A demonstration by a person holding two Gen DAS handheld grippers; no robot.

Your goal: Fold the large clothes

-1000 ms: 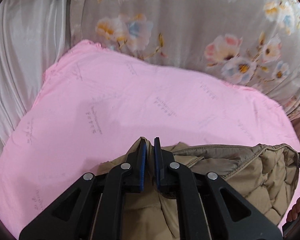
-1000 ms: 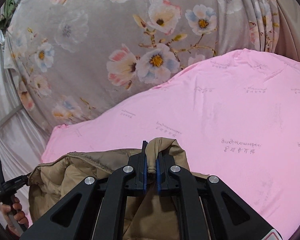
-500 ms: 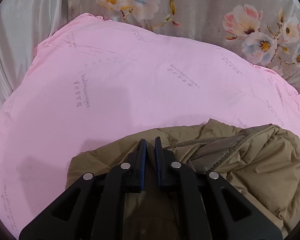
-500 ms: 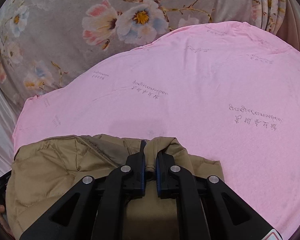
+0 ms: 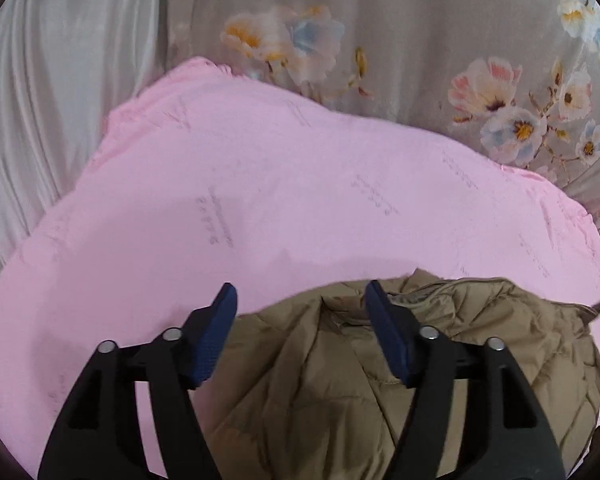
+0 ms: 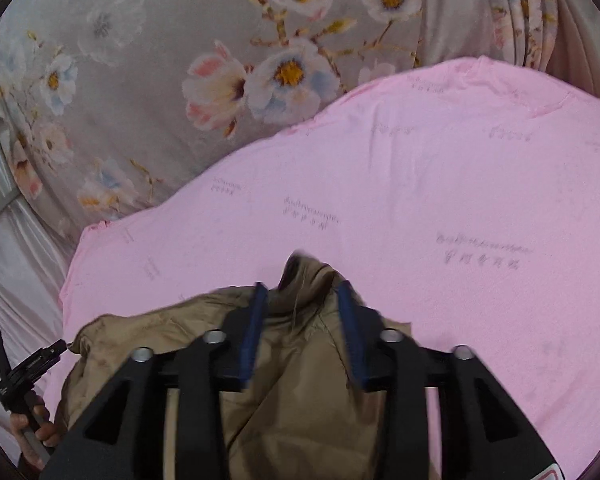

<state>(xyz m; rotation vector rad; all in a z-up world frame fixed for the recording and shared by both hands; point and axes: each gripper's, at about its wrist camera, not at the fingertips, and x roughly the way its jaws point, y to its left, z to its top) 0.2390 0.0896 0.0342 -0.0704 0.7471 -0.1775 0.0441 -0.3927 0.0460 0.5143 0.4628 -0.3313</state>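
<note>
Both grippers, left and right, have unclamped; jaws opening, releasing tan puffer jacket onto pink sheet. Soft, bulky, slippery shell: regrip at seams.

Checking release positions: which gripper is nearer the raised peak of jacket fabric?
Right. The right gripper, jaws opening, straddles the raised peak of the tan jacket. The left gripper, also opening, hovers over the jacket's other end.

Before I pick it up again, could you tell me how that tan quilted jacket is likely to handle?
The tan quilted jacket looks floppy: it lies crumpled on the pink sheet, so it should sag from any grip. Its puffy quilting suggests it is light for its bulk. The smooth shell may slip.
</note>
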